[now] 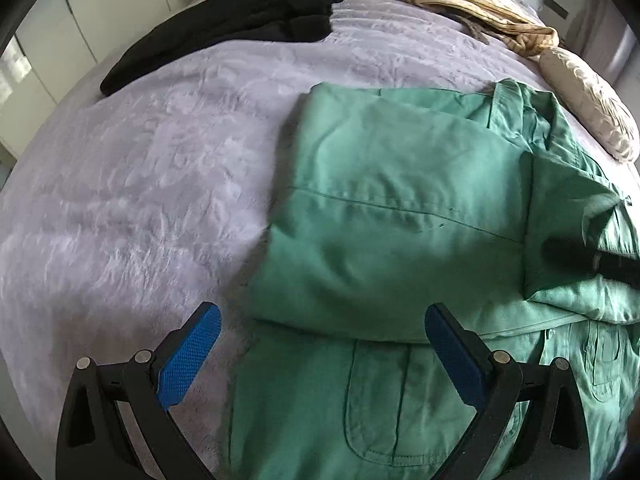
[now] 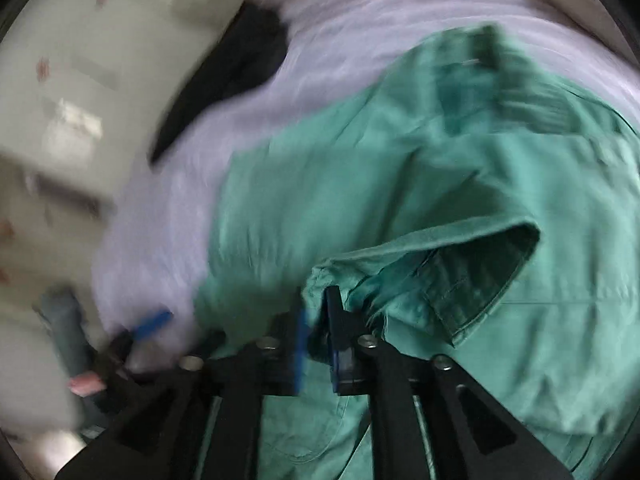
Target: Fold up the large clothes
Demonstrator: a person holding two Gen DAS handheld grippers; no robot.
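Note:
A large green shirt [image 1: 400, 216] lies partly folded on a lilac bedspread [image 1: 140, 184]. My left gripper [image 1: 322, 340] is open and empty, its blue pads [image 1: 190, 354] just above the shirt's near left edge. In the blurred right wrist view my right gripper [image 2: 316, 332] is shut on a bunched fold of the green shirt [image 2: 400, 200], near a sleeve cuff [image 2: 472, 280], and holds it lifted over the rest of the garment. The right gripper's dark body shows at the right edge of the left wrist view [image 1: 600, 260].
A black garment [image 1: 240, 28] lies at the far left of the bed. A striped cream cloth [image 1: 476, 4] and a beige pillow [image 1: 588, 108] lie at the far right. White cupboards [image 1: 60, 40] stand beyond the bed's left edge.

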